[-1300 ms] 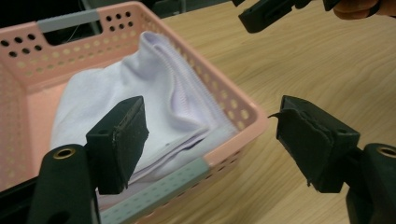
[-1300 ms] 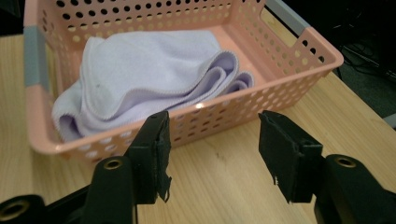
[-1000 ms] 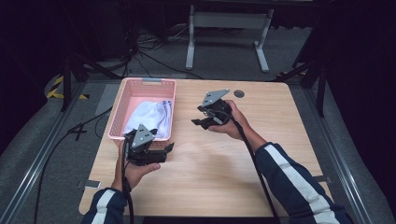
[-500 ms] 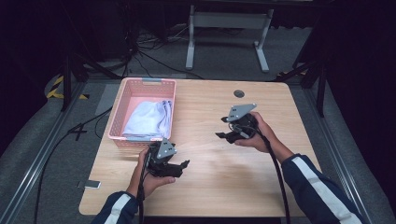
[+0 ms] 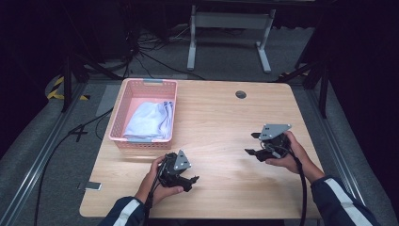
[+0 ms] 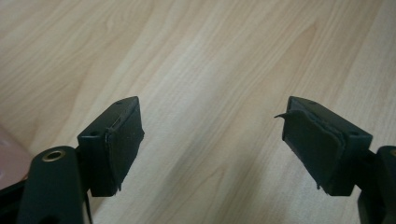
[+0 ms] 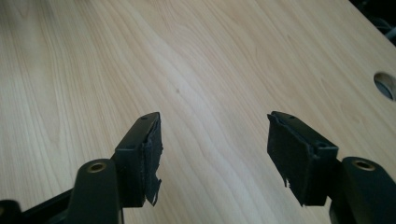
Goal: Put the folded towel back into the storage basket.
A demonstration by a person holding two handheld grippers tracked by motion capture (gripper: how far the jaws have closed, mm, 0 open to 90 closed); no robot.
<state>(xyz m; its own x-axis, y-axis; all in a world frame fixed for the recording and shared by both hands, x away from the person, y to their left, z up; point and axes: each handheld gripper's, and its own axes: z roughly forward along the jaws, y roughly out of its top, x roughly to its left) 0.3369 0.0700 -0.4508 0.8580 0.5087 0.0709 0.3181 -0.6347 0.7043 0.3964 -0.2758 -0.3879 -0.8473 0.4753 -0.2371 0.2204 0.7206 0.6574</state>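
Taking the pink basket (image 5: pixel 116 126) as the landmark, it sits at the far left part of the wooden table (image 5: pixel 221 117), its long axis running away from the person, and a pale, light-blue folded cloth (image 5: pixel 149 120) lies inside it, filling most of the floor and lying along that same long axis. Just off the basket's near right corner, toward the person, the left gripper (image 5: pixel 190 180) is held low over the table with its jaws pointing away from the basket, rightward; in the left gripper view its jaws stand wide apart with nothing but bare wood grain between the pads (image 6: pixel 123 142), and a sliver of pink at the lower left edge suggests the basket lies beside and behind it. Well to the right of the basket, across a broad stretch of bare table, the right gripper (image 5: pixel 251 144) is held with its jaws pointing back toward the basket; in the right gripper view (image 7: pixel 212 154) they too are spread wide and hold nothing, with the table's cable hole (image 7: pixel 386 85) off to one side. Judging from this layout, the cloth lies up and to the left of both grippers, and the left one is clearly the nearer; to reach the cloth it would have to turn about and go over the basket's near wall, while the right would have to cross the table.
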